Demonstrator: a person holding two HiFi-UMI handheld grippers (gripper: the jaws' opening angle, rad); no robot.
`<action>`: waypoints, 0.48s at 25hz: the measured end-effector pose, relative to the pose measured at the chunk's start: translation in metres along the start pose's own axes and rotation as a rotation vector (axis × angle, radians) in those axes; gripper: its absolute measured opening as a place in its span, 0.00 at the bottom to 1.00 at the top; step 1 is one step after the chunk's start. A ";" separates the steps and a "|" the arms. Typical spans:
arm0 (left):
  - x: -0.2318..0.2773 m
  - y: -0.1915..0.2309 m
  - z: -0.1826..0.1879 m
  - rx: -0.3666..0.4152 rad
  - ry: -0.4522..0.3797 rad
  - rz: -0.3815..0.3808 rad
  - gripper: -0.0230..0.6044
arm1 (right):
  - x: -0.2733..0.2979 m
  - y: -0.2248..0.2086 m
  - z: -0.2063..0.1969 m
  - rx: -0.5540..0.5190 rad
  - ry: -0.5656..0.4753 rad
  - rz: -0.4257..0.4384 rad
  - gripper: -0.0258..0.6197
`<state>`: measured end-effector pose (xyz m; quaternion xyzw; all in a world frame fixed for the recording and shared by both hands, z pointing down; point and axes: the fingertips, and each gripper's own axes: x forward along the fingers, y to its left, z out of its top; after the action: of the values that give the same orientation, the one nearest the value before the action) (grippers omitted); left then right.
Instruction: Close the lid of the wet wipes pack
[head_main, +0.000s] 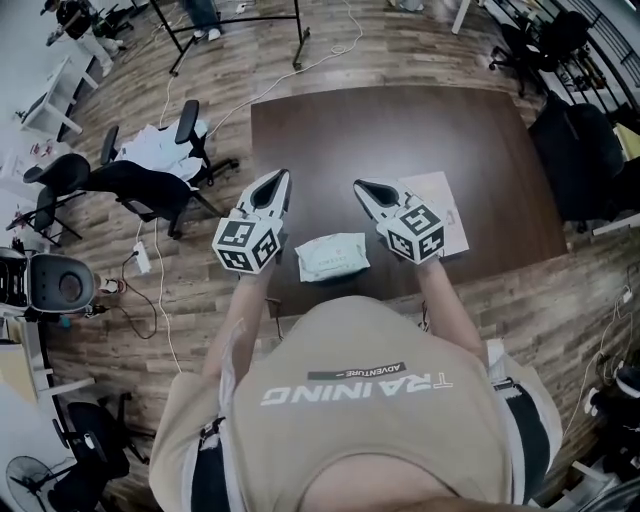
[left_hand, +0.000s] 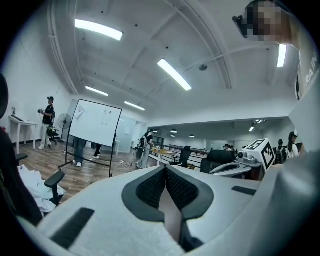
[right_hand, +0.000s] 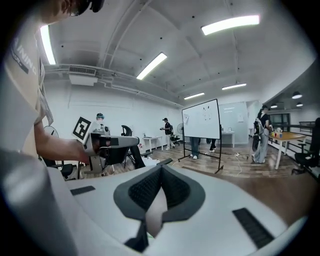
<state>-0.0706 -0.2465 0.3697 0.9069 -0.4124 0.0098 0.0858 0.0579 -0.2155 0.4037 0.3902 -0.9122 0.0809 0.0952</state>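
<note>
Pale wet wipes pack (head_main: 331, 256), flat on brown table (head_main: 400, 130)

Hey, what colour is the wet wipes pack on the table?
The wet wipes pack is pale mint green, clearest in the head view.

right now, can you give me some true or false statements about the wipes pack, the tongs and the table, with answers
1. The wet wipes pack lies on the table, between the two tongs as the head view shows them. True.
2. The left tongs are clamped on the pack. False: they are shut on nothing and held off to the pack's left.
3. The right tongs are wide open. False: their tips meet, with nothing between them.
4. A sheet of paper lies on the table to the right of the pack. True.
5. The tabletop is white. False: it is dark brown.
</note>
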 end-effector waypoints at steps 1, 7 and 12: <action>0.001 0.001 0.006 0.009 -0.007 -0.001 0.05 | -0.001 -0.002 0.007 -0.007 -0.014 -0.006 0.06; 0.000 0.005 0.054 -0.034 -0.095 -0.014 0.05 | -0.010 -0.019 0.057 -0.094 -0.116 -0.072 0.06; -0.008 -0.006 0.089 -0.037 -0.173 -0.033 0.05 | -0.025 -0.026 0.081 -0.117 -0.189 -0.135 0.06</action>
<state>-0.0761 -0.2512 0.2799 0.9092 -0.4036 -0.0776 0.0666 0.0847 -0.2334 0.3211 0.4503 -0.8920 -0.0160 0.0366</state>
